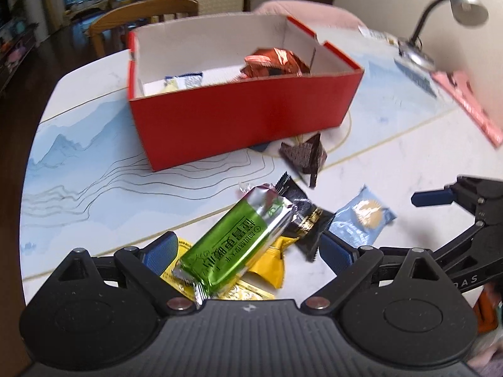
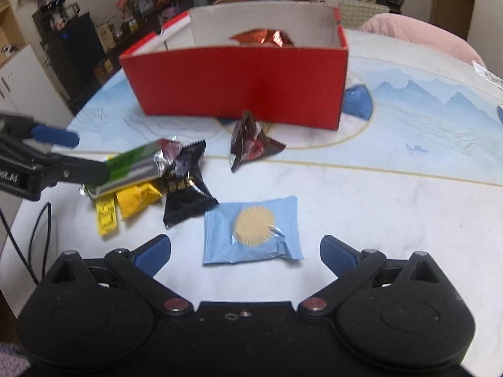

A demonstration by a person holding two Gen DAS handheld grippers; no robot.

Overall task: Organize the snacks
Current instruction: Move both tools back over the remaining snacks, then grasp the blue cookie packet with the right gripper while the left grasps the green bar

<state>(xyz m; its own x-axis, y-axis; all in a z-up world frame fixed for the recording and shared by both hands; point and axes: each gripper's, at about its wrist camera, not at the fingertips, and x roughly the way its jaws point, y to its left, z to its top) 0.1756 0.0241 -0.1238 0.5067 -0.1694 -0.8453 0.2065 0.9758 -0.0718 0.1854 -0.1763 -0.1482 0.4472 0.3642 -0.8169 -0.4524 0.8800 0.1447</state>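
Snacks are positioned between and ahead of 2 wide-spread grippers. The left gripper (image 1: 248, 253) is held with its jaws far apart; a green bar (image 1: 234, 242) lies between the blue pads (image 1: 158, 251), which are not seen pressing on it. The bar rests across 2 yellow packets (image 1: 270, 267) and against a black packet (image 1: 303, 220). The right gripper (image 2: 245, 249) is likewise spread wide, and a light blue packet (image 2: 251, 231) with a round biscuit print lies flat on the table (image 2: 377, 204) between its fingers, untouched. In the left wrist view the same packet is seen just beside the black one, with the right gripper's blue fingertip above it.

Farther out, a dark brown triangular packet (image 2: 250, 144) is located near the front wall of the red box (image 2: 235, 81), which stands open on the patterned tabletop. Inside the box, a red foil packet (image 1: 273, 61) and a white and blue packet (image 1: 184, 81) are visible. A desk lamp (image 1: 452, 15) and a pink booklet (image 1: 465, 103) are placed at the far right edge of the table.
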